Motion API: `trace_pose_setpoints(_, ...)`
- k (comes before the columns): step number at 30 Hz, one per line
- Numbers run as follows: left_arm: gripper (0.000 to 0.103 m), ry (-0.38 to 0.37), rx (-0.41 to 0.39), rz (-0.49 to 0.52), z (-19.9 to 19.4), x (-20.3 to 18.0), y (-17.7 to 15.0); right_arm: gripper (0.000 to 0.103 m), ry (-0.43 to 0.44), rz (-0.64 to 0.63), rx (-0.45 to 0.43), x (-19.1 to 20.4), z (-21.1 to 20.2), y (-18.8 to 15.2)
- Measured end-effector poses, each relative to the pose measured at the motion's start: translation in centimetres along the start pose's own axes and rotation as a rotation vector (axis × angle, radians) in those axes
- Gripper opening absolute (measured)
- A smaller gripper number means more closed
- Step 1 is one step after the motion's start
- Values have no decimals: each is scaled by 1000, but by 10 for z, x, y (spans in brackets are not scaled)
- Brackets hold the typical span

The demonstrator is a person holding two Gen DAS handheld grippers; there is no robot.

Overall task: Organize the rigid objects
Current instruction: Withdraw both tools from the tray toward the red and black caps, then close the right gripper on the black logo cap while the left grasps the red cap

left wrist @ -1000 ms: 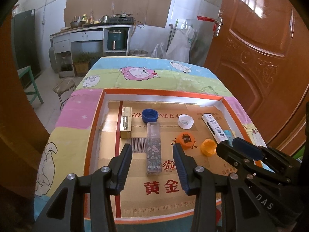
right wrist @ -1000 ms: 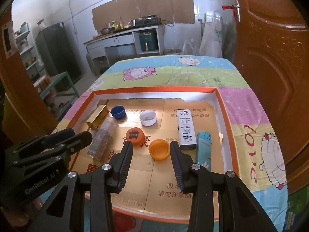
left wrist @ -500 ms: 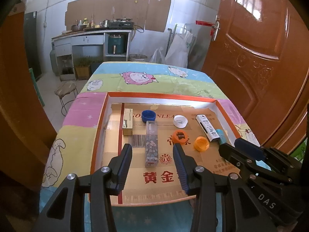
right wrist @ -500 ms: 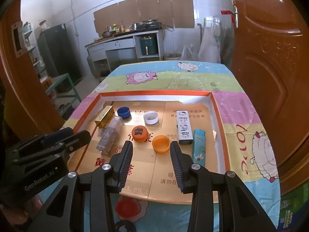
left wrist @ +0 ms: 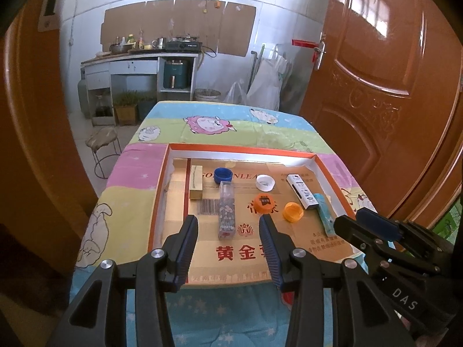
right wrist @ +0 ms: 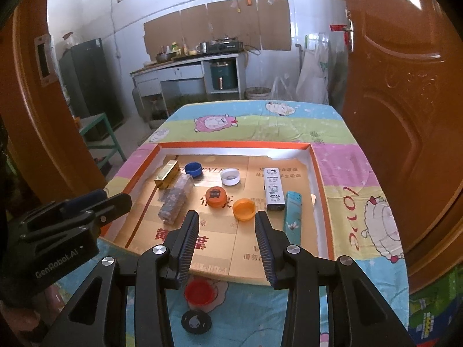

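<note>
A shallow orange-rimmed tray [left wrist: 162, 179] lined with printed cardboard is sitting on the counter [left wrist: 127, 170], which is wearing a pastel sheep-print cloth. Both tools are hanging back at the near edge, above and short of the tray, touching nothing.

The left tool [left wrist: 228, 225] is holding its fingers spread wide and empty. Framed in the gap beyond it, a clear patterned box [left wrist: 226, 214] is lying lengthwise, well apart from the fingertips. Left of that box a gold bar-shaped box [left wrist: 196, 181] is lying near the tray's left wall, with a blue cap [left wrist: 223, 174] just right of it. A white cap [left wrist: 265, 182] is sitting farther right, and an orange lid with a dark label [left wrist: 264, 203] is lying nearer.

The right tool [right wrist: 227, 219] is likewise standing spread and empty. Just beyond its fingertips an open orange cap [right wrist: 244, 208] is resting, with a white Hello Kitty case [right wrist: 273, 188] and a teal lighter [right wrist: 292, 217] lying side by side to the right. Outside the tray, on the cloth beneath this tool, a red cap [right wrist: 199, 291] and a black ring [right wrist: 196, 321] are lying.

Both tools are pointing forward and slightly down toward the tray, side by side.
</note>
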State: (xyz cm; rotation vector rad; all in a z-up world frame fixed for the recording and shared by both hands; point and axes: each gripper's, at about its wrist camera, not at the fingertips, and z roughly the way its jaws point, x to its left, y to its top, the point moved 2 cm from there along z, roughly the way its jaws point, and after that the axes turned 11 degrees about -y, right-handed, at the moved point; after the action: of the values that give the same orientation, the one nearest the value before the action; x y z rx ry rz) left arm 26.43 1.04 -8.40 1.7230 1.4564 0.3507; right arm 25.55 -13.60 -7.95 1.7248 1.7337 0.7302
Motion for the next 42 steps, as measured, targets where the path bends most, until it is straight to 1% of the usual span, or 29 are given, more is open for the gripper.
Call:
trace_pose_setpoints(8, 44, 5, -27, -5, -24, 1, -8, 41, -9, -5, -16, 1, -21, -7)
trace_pose_setpoints(18, 44, 5, -52, -10, -51, 3, -24, 41, -18, -14, -23, 5, -47, -25)
trace_pose_setpoints(22, 44, 3, -54, -11, -59, 3, -32, 48, -11, -20, -7, 8, -51, -39)
trace_pose_setpoints(23, 44, 1, -54, -11, -62, 3, -35, 48, -5, -20, 3, 10, -51, -44)
trace_pose_setpoints(26, 44, -1, -51, -13, -67, 4, -43, 50, 9, -26, 31, 13, -49, -57)
trace_pose_setpoints(30, 44, -1, -46, -20, -73, 7, -52, 52, 29, -45, 97, 22, -34, -81)
trace_pose_setpoints(33, 44, -3, -45, -31, -76, 10, -57, 52, 24, -68, 113, 29, -23, -93)
trace_pose_setpoints(37, 44, -6, -50, -38, -80, 12, -61, 52, 13, -84, 116, 32, -9, -98)
trace_pose_setpoints(42, 44, -5, -47, -49, -78, 14, -62, 51, 7, -110, 142, 38, 5, -101)
